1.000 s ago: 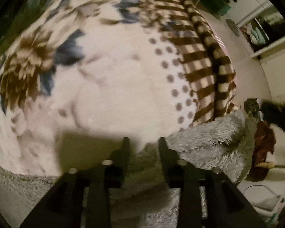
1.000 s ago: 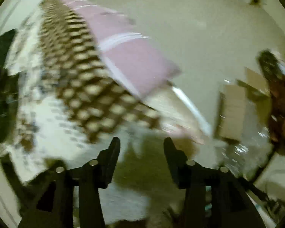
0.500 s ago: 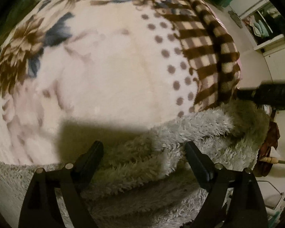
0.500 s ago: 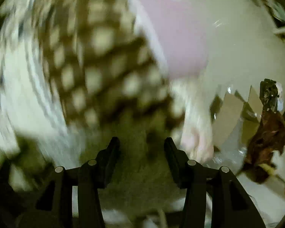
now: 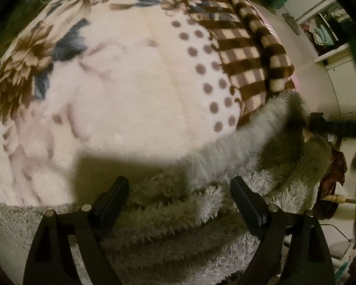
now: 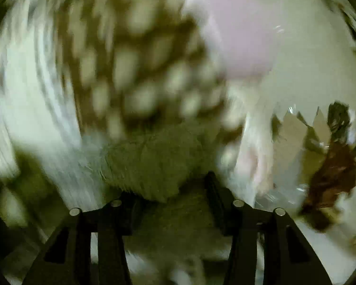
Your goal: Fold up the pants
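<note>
Two grippers frame a pair of fluffy grey fleece pants on a patterned bed blanket. The left gripper (image 5: 179,190) has its jaws spread wide apart, hovering over stacked folds of the pants (image 5: 201,204); a second ago those jaws were pinched close together on the fleece, so the fabric has just been released. The pants now lie bunched in thick layers along the near edge of the blanket (image 5: 135,90), which is cream with brown dots, flowers and a checked border.

The right gripper (image 6: 172,190) shows its fingers parted with grey fleece (image 6: 149,163) lying between them; heavy motion blur makes it impossible to tell whether they are actually pinching it. That view has swung sharply since a second ago, so the right hand is mid-sweep.

Judging from this, one fold has been laid down and the left hand is free to regrip, while the right seems to be carrying or smoothing the far end.
</note>
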Demonstrator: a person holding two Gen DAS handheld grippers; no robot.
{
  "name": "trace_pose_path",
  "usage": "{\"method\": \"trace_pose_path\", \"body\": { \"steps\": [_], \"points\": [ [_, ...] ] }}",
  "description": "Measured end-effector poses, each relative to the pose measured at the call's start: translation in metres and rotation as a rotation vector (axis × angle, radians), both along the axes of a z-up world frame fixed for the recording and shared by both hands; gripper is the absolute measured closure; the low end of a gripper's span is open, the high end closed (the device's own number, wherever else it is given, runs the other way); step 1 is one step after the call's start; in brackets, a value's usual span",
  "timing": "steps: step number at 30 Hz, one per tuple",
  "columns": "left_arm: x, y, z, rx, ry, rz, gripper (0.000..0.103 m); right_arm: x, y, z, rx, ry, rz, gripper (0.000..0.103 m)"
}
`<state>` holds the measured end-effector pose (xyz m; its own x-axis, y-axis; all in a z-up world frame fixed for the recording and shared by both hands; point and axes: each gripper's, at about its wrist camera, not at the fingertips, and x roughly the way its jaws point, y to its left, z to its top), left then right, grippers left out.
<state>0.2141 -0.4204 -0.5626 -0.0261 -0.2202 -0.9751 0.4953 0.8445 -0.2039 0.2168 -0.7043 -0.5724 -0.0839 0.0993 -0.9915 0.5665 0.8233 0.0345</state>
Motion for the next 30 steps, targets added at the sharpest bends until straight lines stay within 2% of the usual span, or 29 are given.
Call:
{"method": "trace_pose_path", "body": {
  "steps": [1,3,6,8,11,12,13,14,15,16,21,24,25,28,30],
  "points": [
    [-0.001,0.000,0.000,0.000,-0.001,0.004,0.016,0.003,-0.010,0.013,0.000,-0.080,-0.053,0.054],
    [-0.003,0.002,-0.001,-0.009,0.007,0.015,0.016,0.002,-0.020,0.028,0.008,-0.118,-0.086,0.054],
    [-0.006,0.004,-0.003,-0.032,0.026,0.012,0.016,-0.017,-0.023,0.038,0.015,-0.081,-0.083,0.054],
    [-0.008,0.005,-0.004,-0.033,0.029,-0.002,0.016,-0.026,-0.017,0.037,0.054,-0.023,-0.095,0.054],
    [-0.010,0.000,-0.014,-0.020,0.051,-0.026,0.017,-0.056,-0.012,0.017,0.102,0.090,-0.125,0.054],
    [-0.010,0.000,-0.019,-0.025,0.044,-0.035,0.023,-0.064,-0.011,0.013,0.112,0.086,-0.137,0.054],
    [-0.011,0.000,-0.021,-0.024,0.020,-0.057,0.049,-0.069,-0.010,0.009,0.119,0.071,-0.168,0.072],
    [-0.010,0.002,-0.019,-0.020,-0.011,-0.074,0.080,-0.072,-0.012,0.007,0.118,0.066,-0.205,0.092],
    [-0.007,0.005,-0.016,-0.041,-0.027,-0.074,0.089,-0.077,-0.010,0.009,0.114,0.048,-0.234,0.092],
    [-0.004,0.009,-0.012,-0.056,-0.032,-0.068,0.093,-0.077,-0.010,0.014,0.102,0.027,-0.246,0.092],
    [0.007,0.031,0.018,-0.134,-0.089,-0.001,0.096,-0.062,-0.008,0.064,-0.002,-0.112,-0.232,0.093],
    [0.017,0.036,0.029,-0.148,-0.127,0.058,0.096,-0.038,-0.006,0.080,-0.021,-0.145,-0.206,0.093],
    [0.022,0.038,0.030,-0.145,-0.144,0.079,0.096,-0.031,-0.008,0.081,-0.033,-0.146,-0.200,0.093],
    [0.039,0.049,0.028,-0.172,-0.081,0.157,0.094,-0.004,-0.008,0.068,-0.021,-0.161,-0.140,0.092],
    [0.044,0.057,0.028,-0.172,-0.041,0.184,0.081,0.004,-0.007,0.057,-0.017,-0.112,-0.082,0.082]
  ]
}}
